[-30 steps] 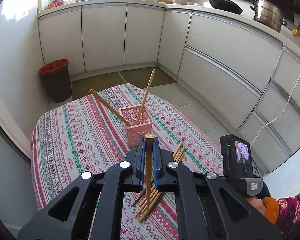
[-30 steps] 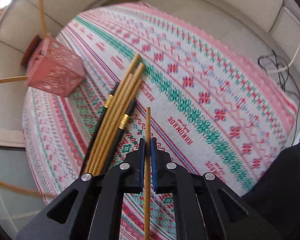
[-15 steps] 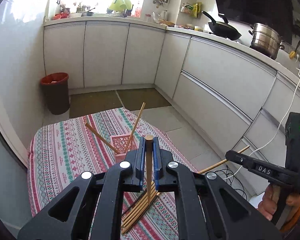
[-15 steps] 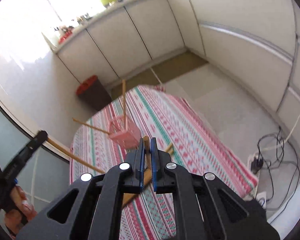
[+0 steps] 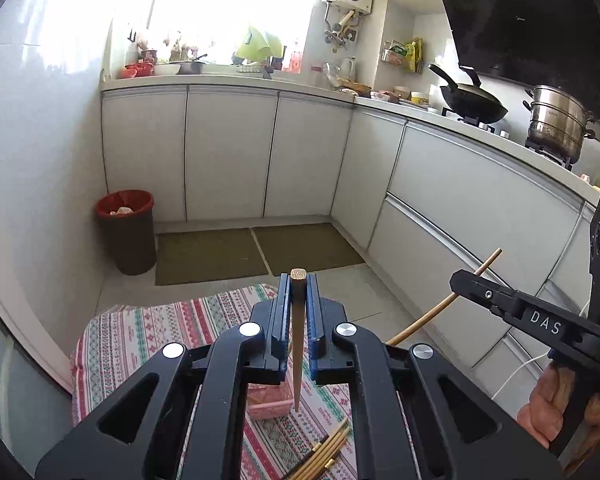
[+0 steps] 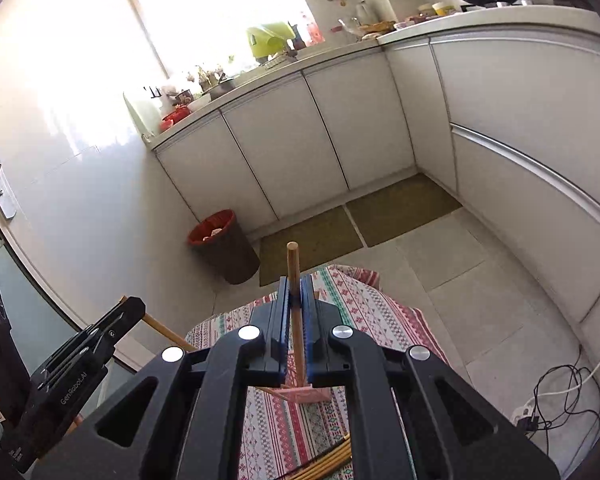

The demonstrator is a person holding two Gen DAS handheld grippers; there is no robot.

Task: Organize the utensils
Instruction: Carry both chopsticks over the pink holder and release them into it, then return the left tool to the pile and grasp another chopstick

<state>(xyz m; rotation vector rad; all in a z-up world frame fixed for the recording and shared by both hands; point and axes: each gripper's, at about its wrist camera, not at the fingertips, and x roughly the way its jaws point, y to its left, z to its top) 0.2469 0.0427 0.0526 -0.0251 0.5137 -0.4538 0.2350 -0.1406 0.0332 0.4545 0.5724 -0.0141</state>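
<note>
1. Left wrist view: the left claw point(image 5: 298, 312) fills the lower centre, its blue pads clenched on a thin tapered wooden chopstick point(image 5: 297, 344) that hangs point down. Below it, mostly hidden by the claw body, sits the small pink perforated plastic basket point(image 5: 269, 403) on the counter with the red-and-green patterned cloth point(image 5: 140, 344). A loose bundle of wooden chopsticks point(image 5: 324, 454) lies on the cloth at the bottom edge.

2. At the right edge of that view, a person's hand point(image 5: 556, 408) carries the right claw point(image 5: 460, 280), side-on, gripping a second long wooden chopstick point(image 5: 444, 304) that slants out both sides.

3. Right wrist view: the right claw point(image 6: 296, 300) is clenched on its chopstick point(image 6: 294, 312), the blunt end sticking up above the pads. The pink basket point(image 6: 300, 394) peeks out below the claw at lower centre; the left claw point(image 6: 130, 310) shows at lower left.

4. Risk, as I judge it: both sticks are pinched at one spot only, so either could pivot, meet the basket rim off-line and tip the light basket or drop onto the cloth.

5. Both claws heading for one small basket could also collide.
</note>
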